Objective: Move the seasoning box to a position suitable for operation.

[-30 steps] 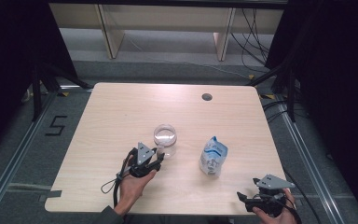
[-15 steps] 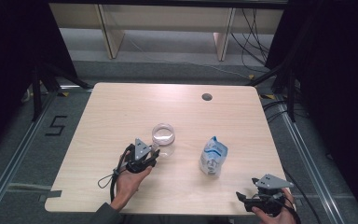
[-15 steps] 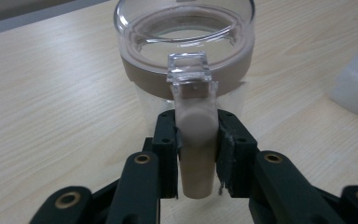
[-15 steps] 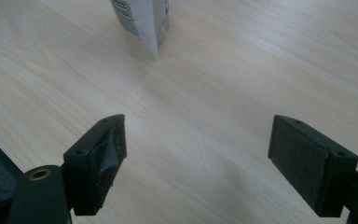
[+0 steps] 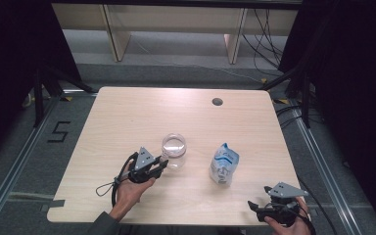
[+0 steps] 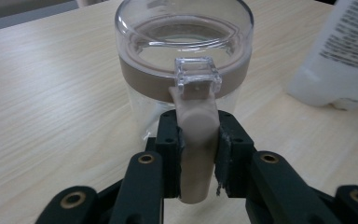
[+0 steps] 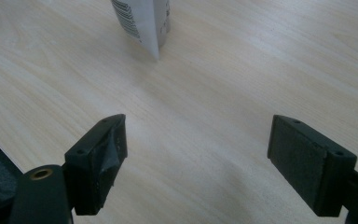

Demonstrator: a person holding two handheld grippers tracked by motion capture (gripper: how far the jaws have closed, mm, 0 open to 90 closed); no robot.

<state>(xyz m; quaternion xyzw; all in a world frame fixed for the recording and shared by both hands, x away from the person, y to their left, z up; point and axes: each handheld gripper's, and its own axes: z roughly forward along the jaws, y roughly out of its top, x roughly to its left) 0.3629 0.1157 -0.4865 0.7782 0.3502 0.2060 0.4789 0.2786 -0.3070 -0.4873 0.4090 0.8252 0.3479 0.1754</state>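
Note:
A clear jar [image 5: 174, 148] with a tan band and a tan handle [image 6: 196, 154] stands upright on the wooden table [image 5: 127, 117]. My left gripper [image 5: 162, 164] comes at it from the near left. Its jaws have just been closing, and in the left gripper view the left gripper [image 6: 196, 128] has both pads pressed on the handle. A white printed pouch [image 5: 223, 165] stands to the right of the jar [image 6: 184, 56]. My right gripper [image 5: 254, 208] rests near the table's front right corner. The right gripper [image 7: 198, 154] is open over bare wood, short of the pouch [image 7: 142, 21].
A dark round hole [image 5: 217, 102] sits in the table's far right part. Wooden shelf legs stand on the floor beyond the far edge. A taped "5" mark [image 5: 58, 132] lies on the floor to the left. The pouch [image 6: 338, 51] stands close by the jar's right.
The left gripper's jaws have narrowed onto the jar's handle, and the hand has shifted slightly. The right hand, the jar and the pouch have stayed where they were.

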